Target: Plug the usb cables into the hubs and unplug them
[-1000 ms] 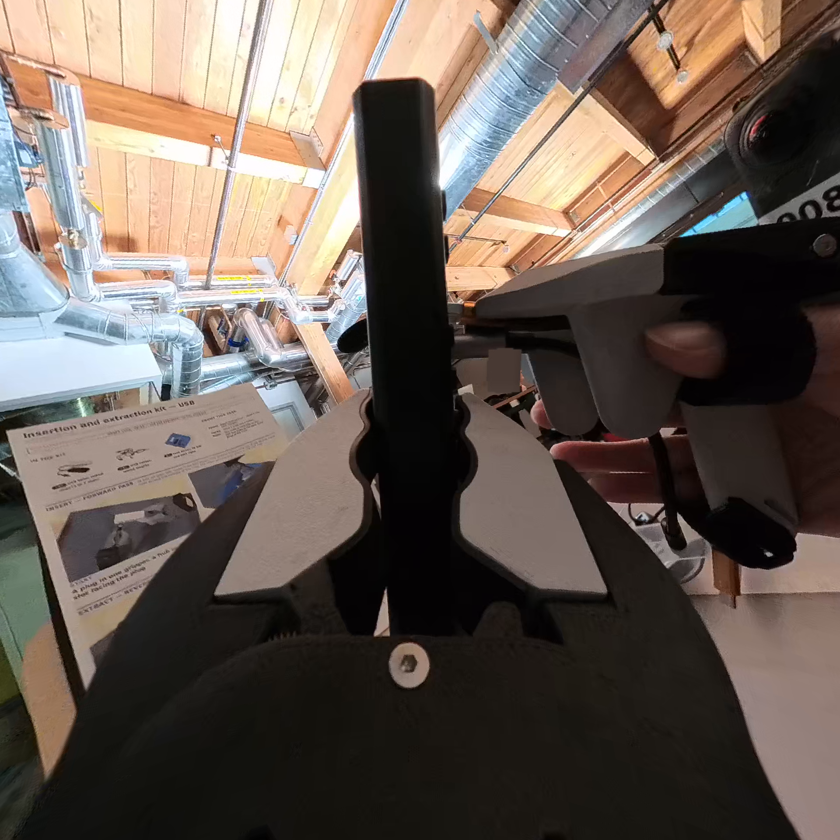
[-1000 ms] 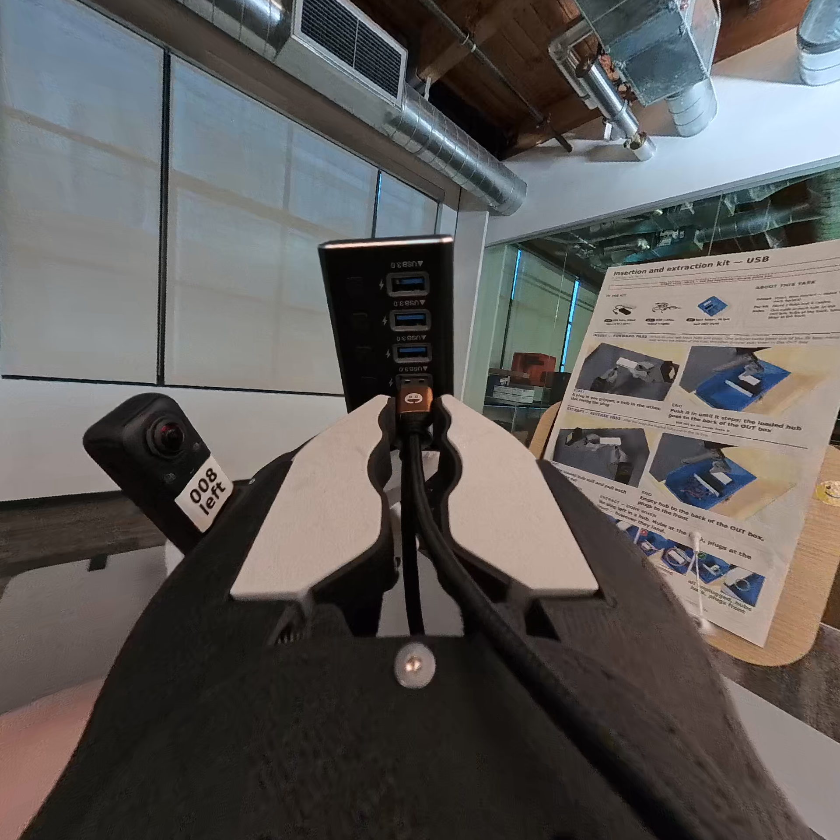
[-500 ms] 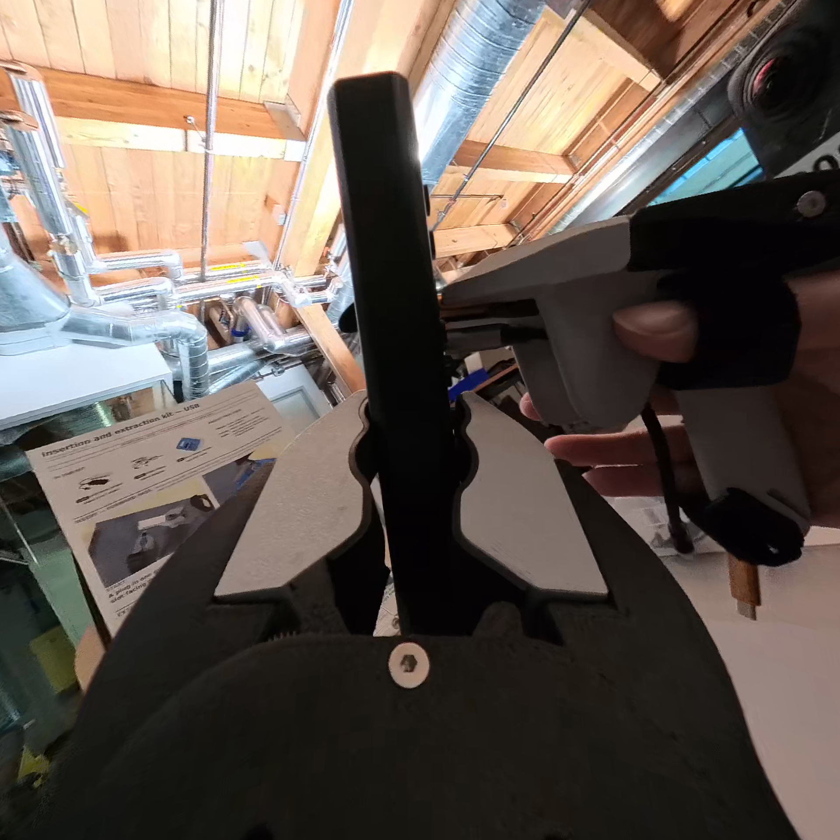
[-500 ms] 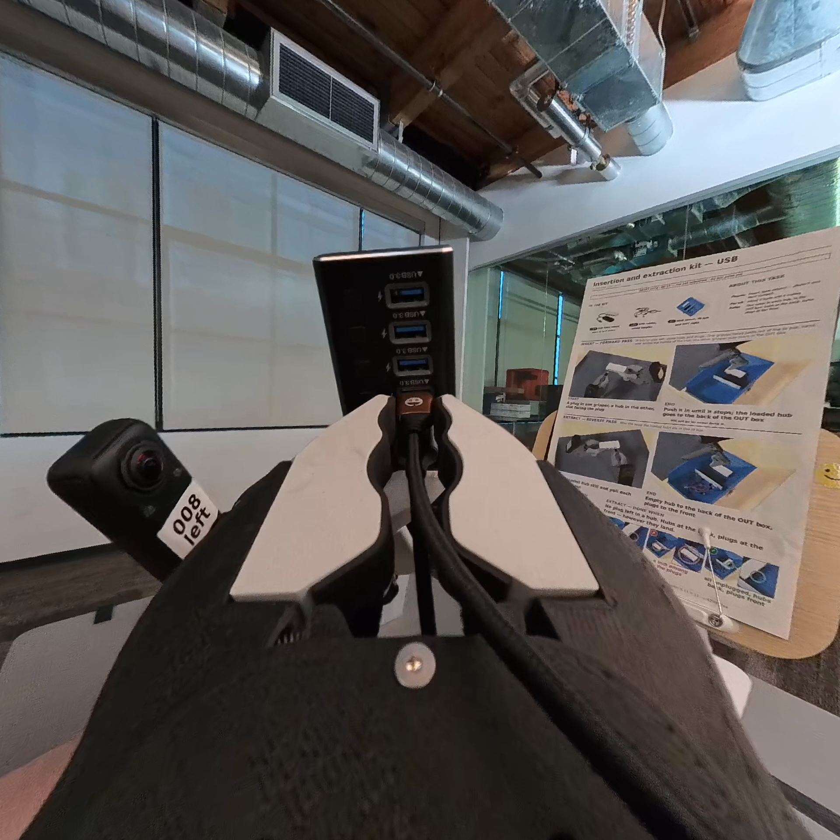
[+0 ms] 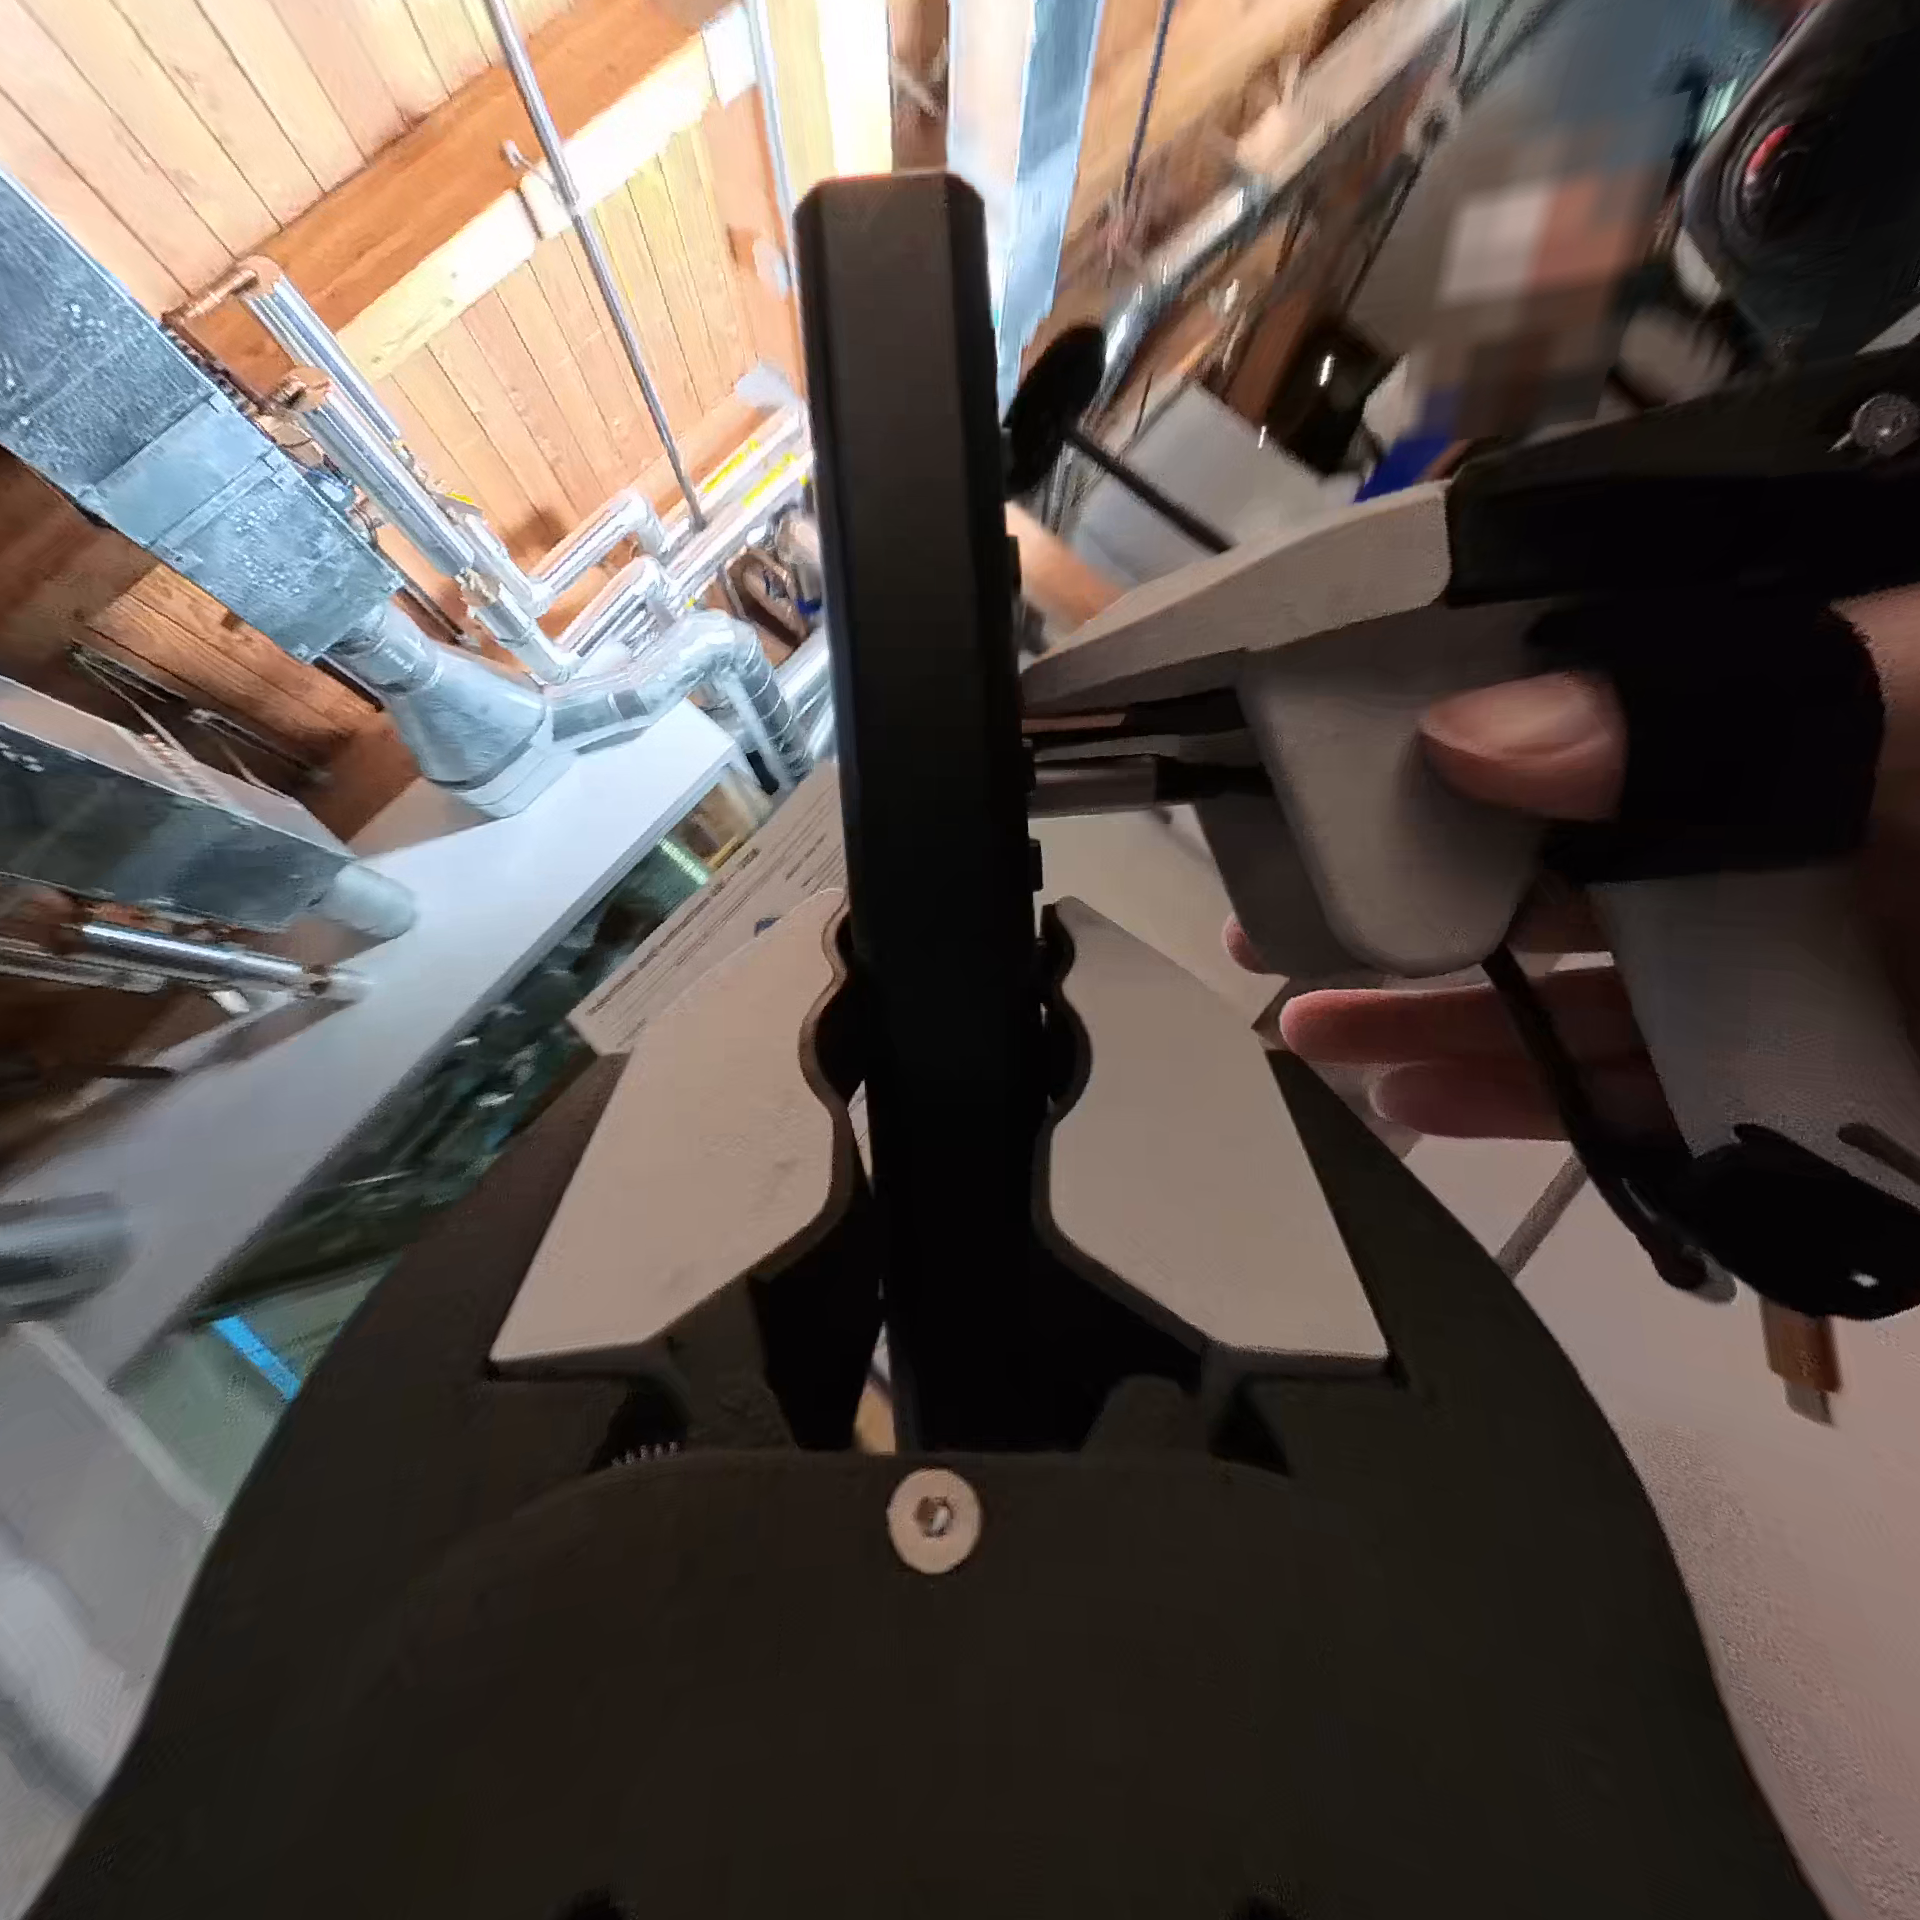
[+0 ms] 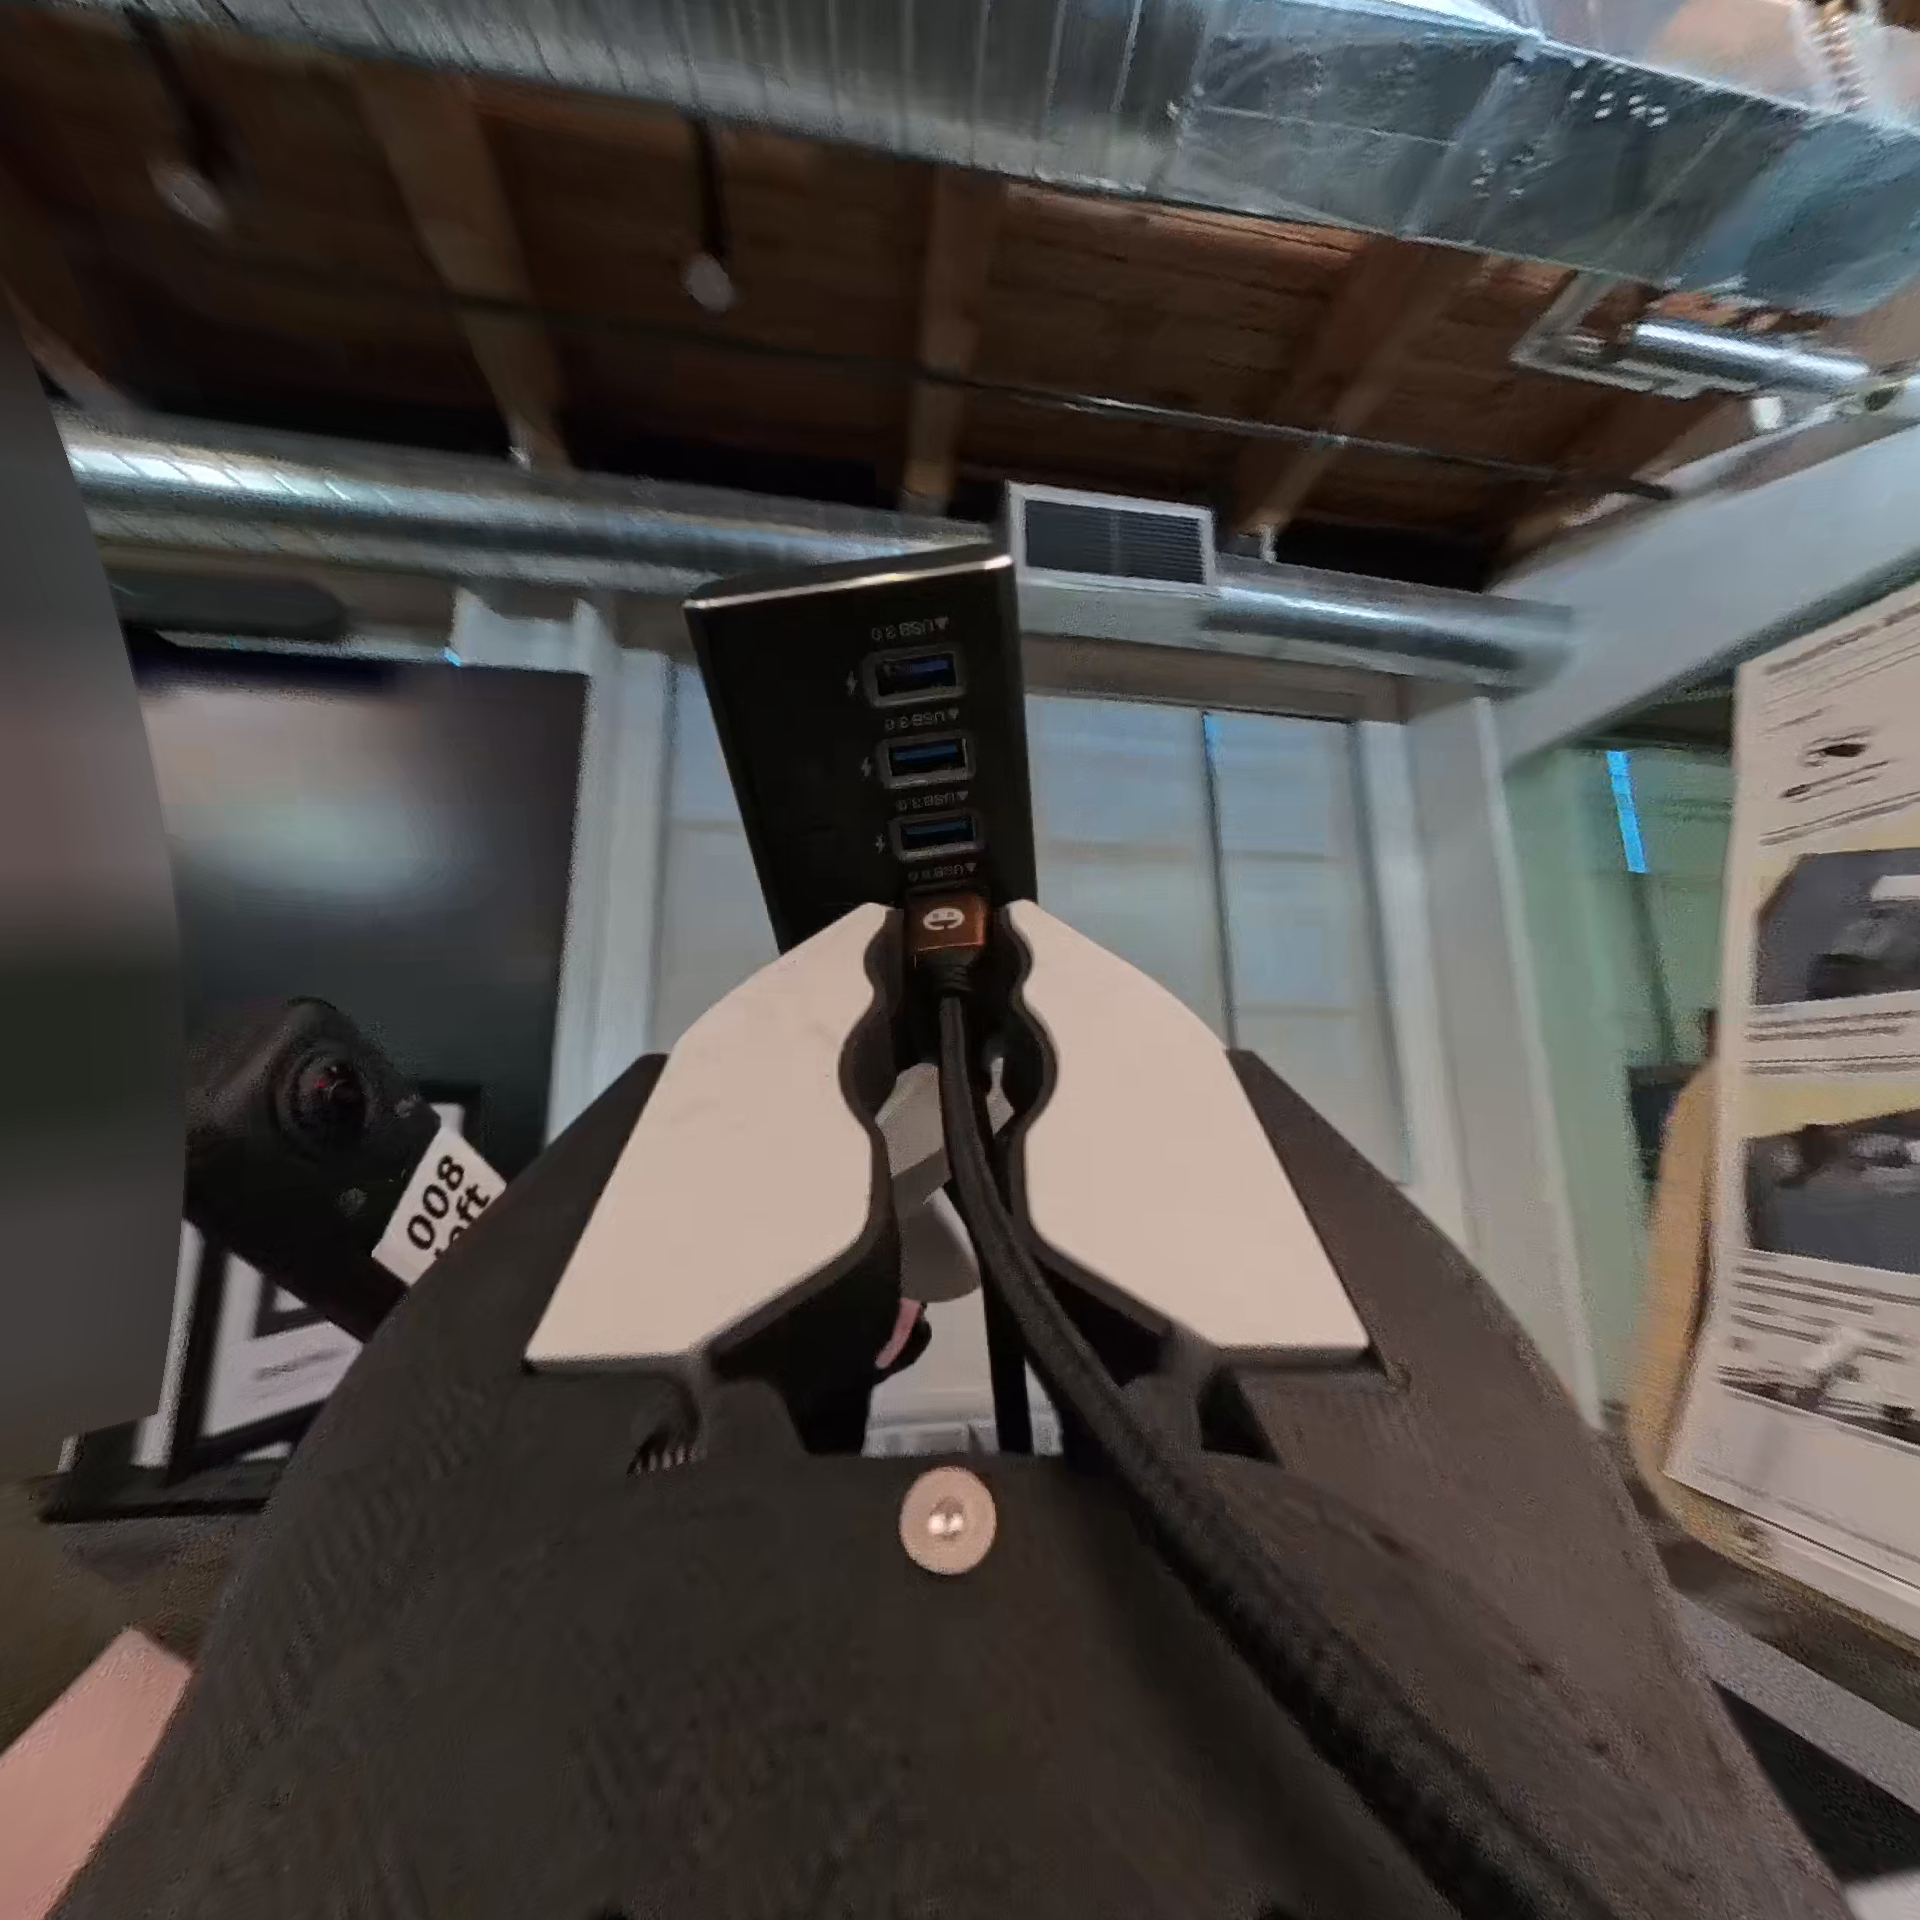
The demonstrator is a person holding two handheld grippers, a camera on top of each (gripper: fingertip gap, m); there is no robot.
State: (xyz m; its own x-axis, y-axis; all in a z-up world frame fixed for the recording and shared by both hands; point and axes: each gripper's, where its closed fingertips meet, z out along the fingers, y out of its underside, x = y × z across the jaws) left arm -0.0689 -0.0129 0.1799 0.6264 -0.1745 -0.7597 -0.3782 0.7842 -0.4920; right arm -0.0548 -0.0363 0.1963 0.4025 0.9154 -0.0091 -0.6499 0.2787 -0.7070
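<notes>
My left gripper [image 5: 943, 935] is shut on a black USB hub [image 5: 909, 582] and holds it upright, edge-on to this camera. In the right wrist view the hub [image 6: 831, 727] faces the camera and shows three free blue ports above its lowest port. My right gripper [image 6: 943, 925] is shut on a copper-coloured USB plug [image 6: 943, 927] that sits at the lowest port; its black braided cable [image 6: 997, 1226] runs back between the fingers. In the left wrist view the right gripper [image 5: 1029, 743] comes in from the right, and the metal plug [image 5: 1091, 787] meets the hub's side.
A printed instruction sheet [image 6: 1829, 1091] stands at the right. A person's hand [image 5: 1496, 977] holds the right gripper's handle, and a second copper plug [image 5: 1797, 1361] dangles below it. The left gripper's camera [image 6: 312, 1101] shows at lower left. Ducts and wooden beams fill the ceiling overhead. Left and right tips are no more than a few centimetres apart.
Both grippers have tilted and swung together, so the background has shifted and blurred. The hub and plug stay gripped, with the plug still at the lowest port.
</notes>
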